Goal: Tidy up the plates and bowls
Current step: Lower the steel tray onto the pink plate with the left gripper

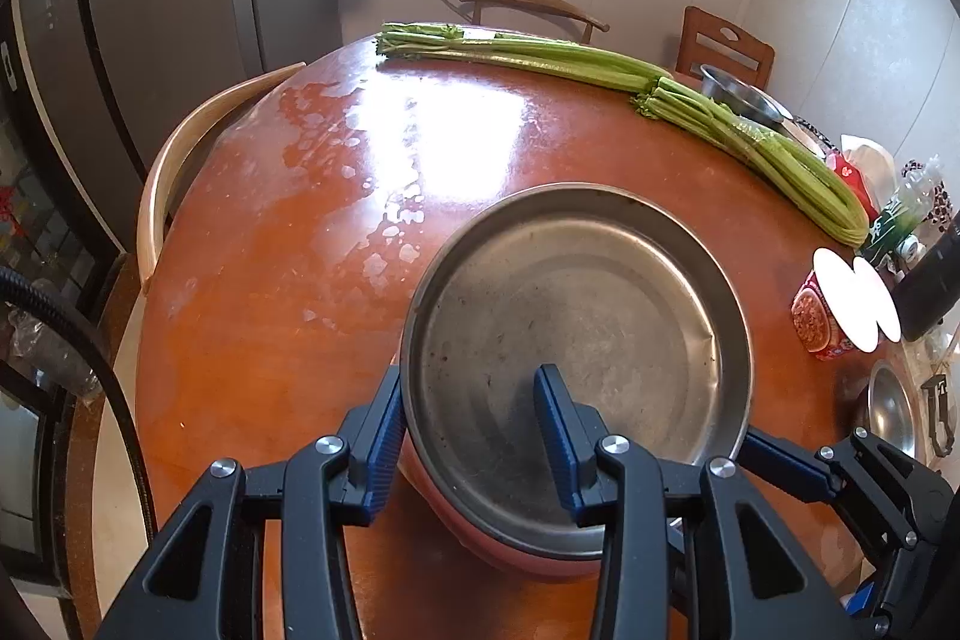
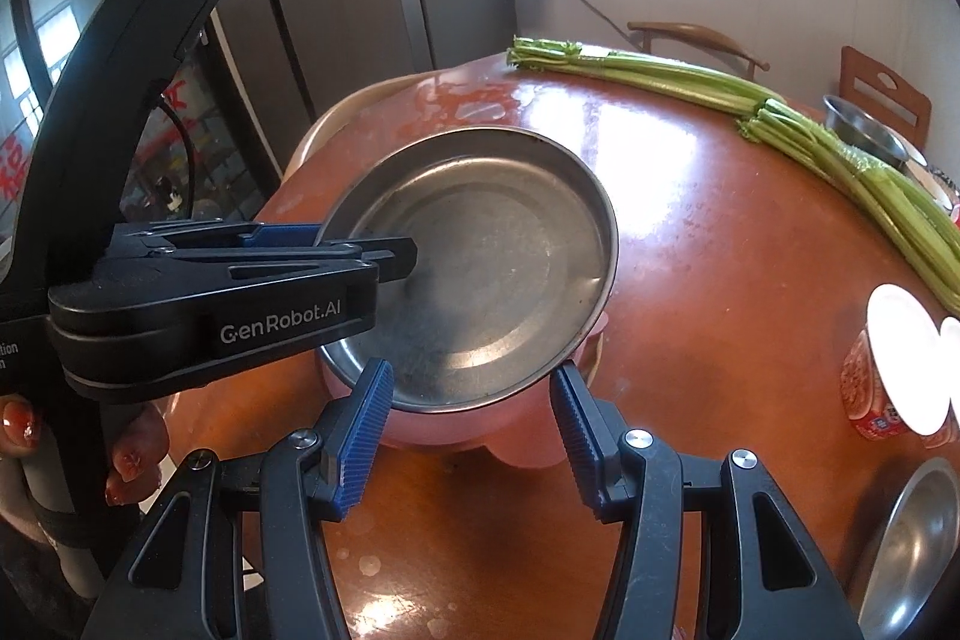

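Both tongs meet at one steel plate [image 1: 576, 340] over the round reddish table [image 1: 270, 280]. Left tongs [image 1: 468, 421] are clamped on the plate's rim: one blue pad sits outside the wall, the other inside on the plate's floor. Seen from the right wrist view, their black body reads "GenRobot.AI" in pale letters, and a hand with red-painted nails [image 2: 135, 451] holds the handle below it. Right tongs [image 2: 471, 412] stand part open, their ribbed blue pads either side of the plate's near edge; whether they press on it I cannot tell. Under the plate sits a pink bowl [image 2: 456, 430], resting on the table just ahead of those pads.

Beyond the tongs lie long celery stalks [image 1: 540, 58]. Off to the right stands a red printed cup [image 2: 870, 394] whose writing is too small to read, with another steel bowl [image 2: 912, 550] nearer.
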Available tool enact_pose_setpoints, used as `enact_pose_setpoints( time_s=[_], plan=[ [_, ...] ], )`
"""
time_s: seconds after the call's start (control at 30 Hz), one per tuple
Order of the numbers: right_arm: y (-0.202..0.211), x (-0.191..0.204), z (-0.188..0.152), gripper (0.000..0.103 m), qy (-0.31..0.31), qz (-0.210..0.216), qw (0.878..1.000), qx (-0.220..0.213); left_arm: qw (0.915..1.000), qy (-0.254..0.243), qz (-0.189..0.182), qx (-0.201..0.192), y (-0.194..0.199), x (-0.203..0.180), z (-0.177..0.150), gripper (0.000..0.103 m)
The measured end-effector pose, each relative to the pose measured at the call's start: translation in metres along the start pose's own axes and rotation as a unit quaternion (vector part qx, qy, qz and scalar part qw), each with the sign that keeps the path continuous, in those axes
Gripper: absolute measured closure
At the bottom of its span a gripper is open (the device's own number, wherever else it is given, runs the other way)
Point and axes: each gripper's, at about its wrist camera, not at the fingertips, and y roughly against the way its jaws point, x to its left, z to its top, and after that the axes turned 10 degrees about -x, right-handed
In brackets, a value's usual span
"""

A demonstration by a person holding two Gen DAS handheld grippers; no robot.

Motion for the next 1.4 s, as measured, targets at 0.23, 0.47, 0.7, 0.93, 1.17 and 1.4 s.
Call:
enact_pose_setpoints(
  time_s=[0.23,0.47,0.7,0.93,1.17,1.4],
  plan=[
    [-0.01,-0.002,-0.004,0.046,-0.005,-0.001,1.0,0.011,1.0,-0.005,0.001,0.005,-0.005,0.0,-0.001,0.061],
    [-0.014,0.001,-0.008,0.046,-0.003,-0.002,1.0,0.018,1.0,-0.001,-0.001,0.009,-0.01,0.003,-0.003,0.061],
    [-0.014,0.002,-0.007,0.046,-0.006,0.001,1.0,0.02,1.0,-0.003,-0.002,0.007,-0.009,0.003,-0.002,0.061],
    [-0.01,0.002,-0.007,0.046,-0.011,0.009,1.0,0.017,1.0,-0.003,-0.002,0.009,-0.008,0.005,-0.001,0.061],
    [-0.008,0.002,-0.008,0.046,-0.015,0.015,1.0,0.016,0.9999,-0.004,0.001,0.013,-0.007,0.005,-0.003,0.06],
    [-0.003,0.004,-0.007,0.046,-0.011,0.019,1.0,0.011,0.9999,-0.005,-0.001,0.012,-0.006,0.004,-0.005,0.06]
  ],
)
